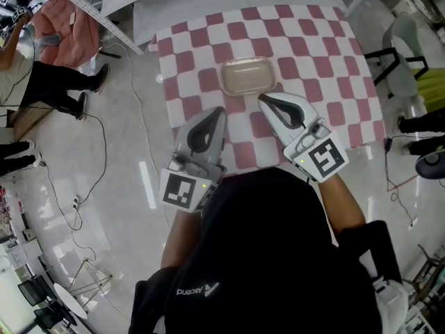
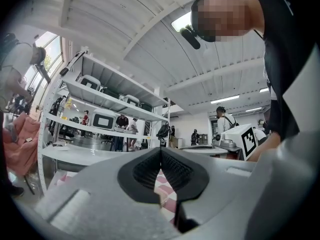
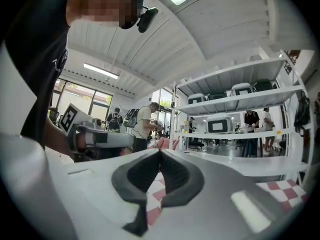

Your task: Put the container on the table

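A clear, shallow plastic container [image 1: 247, 76] lies on the red-and-white checked table [image 1: 327, 61], near its middle. My right gripper [image 1: 263, 98] hangs just in front of the container's near right corner, raised and pointing level, its jaws shut with nothing between them. My left gripper [image 1: 221, 110] hovers at the table's near edge, a little left of the container, its jaws also shut and empty. Both gripper views look out level over the table; the container is hidden behind the jaws in them.
White shelving [image 2: 100, 99] with boxes stands beyond the table. Several people [image 3: 145, 124] stand in the background. A person's legs [image 1: 62, 89] and cables [image 1: 90, 179] are on the floor at the left. A chair [image 1: 403, 61] stands at the table's right.
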